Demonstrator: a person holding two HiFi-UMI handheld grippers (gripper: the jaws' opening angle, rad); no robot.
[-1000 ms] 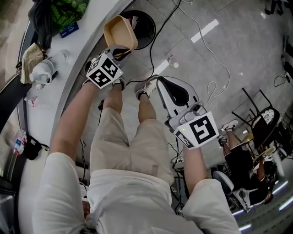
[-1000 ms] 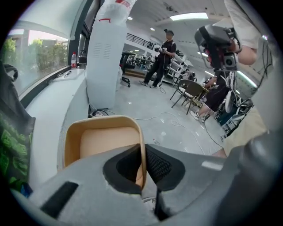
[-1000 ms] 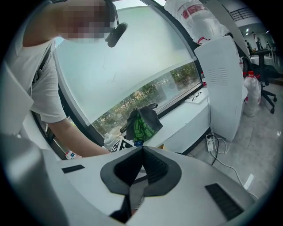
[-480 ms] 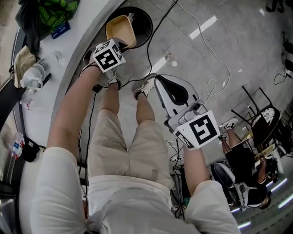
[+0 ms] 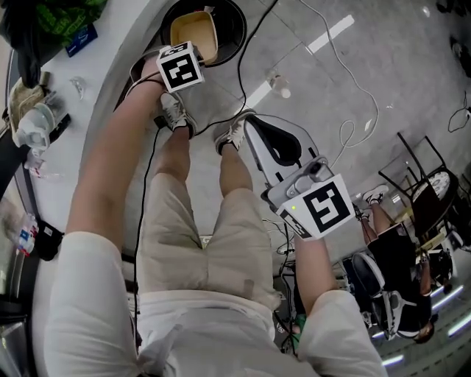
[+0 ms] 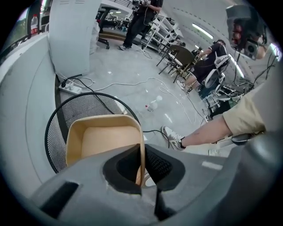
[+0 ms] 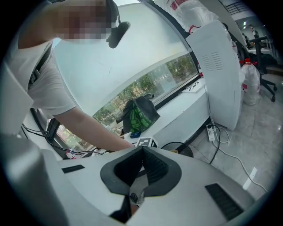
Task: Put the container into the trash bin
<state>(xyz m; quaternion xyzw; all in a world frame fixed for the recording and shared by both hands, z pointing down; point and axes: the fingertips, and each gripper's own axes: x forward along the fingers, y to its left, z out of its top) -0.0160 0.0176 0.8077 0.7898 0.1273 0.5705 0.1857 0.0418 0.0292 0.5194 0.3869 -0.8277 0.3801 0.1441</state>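
A tan, open-topped plastic container (image 5: 193,31) hangs over the mouth of a round black mesh trash bin (image 5: 232,33) on the floor. My left gripper (image 5: 190,54) is shut on the container's near wall and points steeply down. In the left gripper view the container (image 6: 104,137) covers much of the bin (image 6: 73,112), and its thin wall is pinched between the left gripper (image 6: 141,152) pads. My right gripper (image 5: 254,131) stays beside the person's right knee, shut, with nothing in it. The right gripper (image 7: 142,150) faces the counter and window.
A curved white counter (image 5: 88,110) runs along the left, with bottles, a green bag (image 5: 59,15) and dark cloth on it. Cables (image 5: 335,59) and a small bottle (image 5: 279,85) lie on the grey floor. Chairs and a seated person (image 5: 394,250) are at the right. The person's shoes (image 5: 235,132) stand near the bin.
My left gripper has sunk with the container from beside the bin's rim to over its mouth and tipped further down. The right gripper has dropped slightly.
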